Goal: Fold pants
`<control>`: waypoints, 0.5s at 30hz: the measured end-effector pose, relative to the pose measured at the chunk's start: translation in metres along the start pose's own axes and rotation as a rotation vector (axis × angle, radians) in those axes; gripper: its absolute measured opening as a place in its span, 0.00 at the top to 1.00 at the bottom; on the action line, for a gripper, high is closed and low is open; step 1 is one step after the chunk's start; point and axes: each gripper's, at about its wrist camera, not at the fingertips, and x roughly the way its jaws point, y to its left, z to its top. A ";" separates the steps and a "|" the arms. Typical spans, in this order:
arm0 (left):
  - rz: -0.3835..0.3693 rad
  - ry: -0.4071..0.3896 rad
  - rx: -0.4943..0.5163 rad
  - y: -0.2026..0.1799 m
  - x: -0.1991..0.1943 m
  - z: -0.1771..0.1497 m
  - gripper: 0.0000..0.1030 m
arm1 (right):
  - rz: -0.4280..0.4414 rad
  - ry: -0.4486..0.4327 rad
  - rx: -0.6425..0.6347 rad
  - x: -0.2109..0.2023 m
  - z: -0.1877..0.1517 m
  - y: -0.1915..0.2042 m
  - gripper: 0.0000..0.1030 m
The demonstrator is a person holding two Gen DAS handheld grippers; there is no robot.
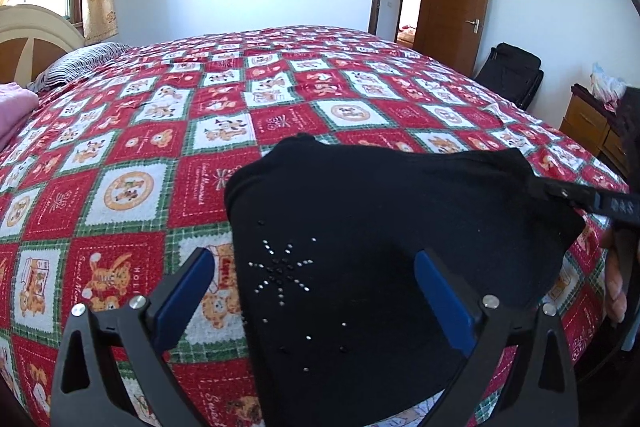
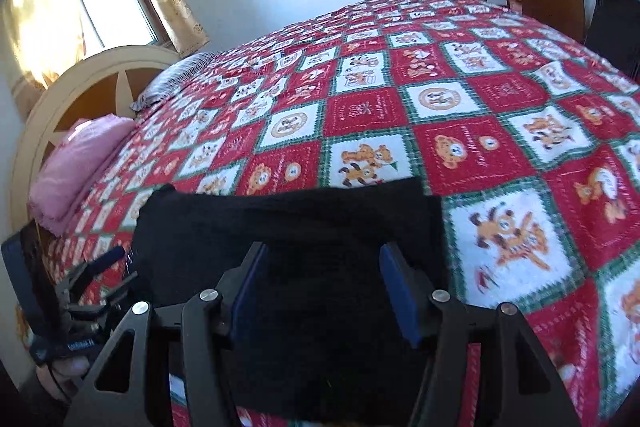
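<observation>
Near the bed's [image 1: 132, 131] front edge, on the red patchwork quilt, the black pants [image 1: 360, 227] already lie as a compact, roughly rectangular stack, so most of the folding looks done; perhaps one last fold or a tidy-up remains. Both tools hover with fingers spread wide and nothing pinched: the left gripper [image 1: 312, 291] over the left part of the stack, the right gripper [image 2: 320, 287] over its right part. Dark and soft, the cloth carries a starburst of small silver studs [image 1: 280, 267], and its far edge sits slightly uneven.
</observation>
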 end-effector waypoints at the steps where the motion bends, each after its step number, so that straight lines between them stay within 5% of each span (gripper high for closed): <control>1: -0.004 0.004 0.000 -0.001 0.001 -0.001 0.00 | -0.015 -0.003 -0.020 -0.004 -0.004 0.001 0.42; 8: 0.000 0.011 -0.002 -0.001 0.001 -0.001 0.00 | -0.093 0.043 -0.088 -0.013 -0.029 -0.010 0.43; 15: -0.029 -0.087 0.108 -0.032 -0.019 0.037 0.00 | -0.007 0.064 0.033 -0.018 -0.037 -0.032 0.56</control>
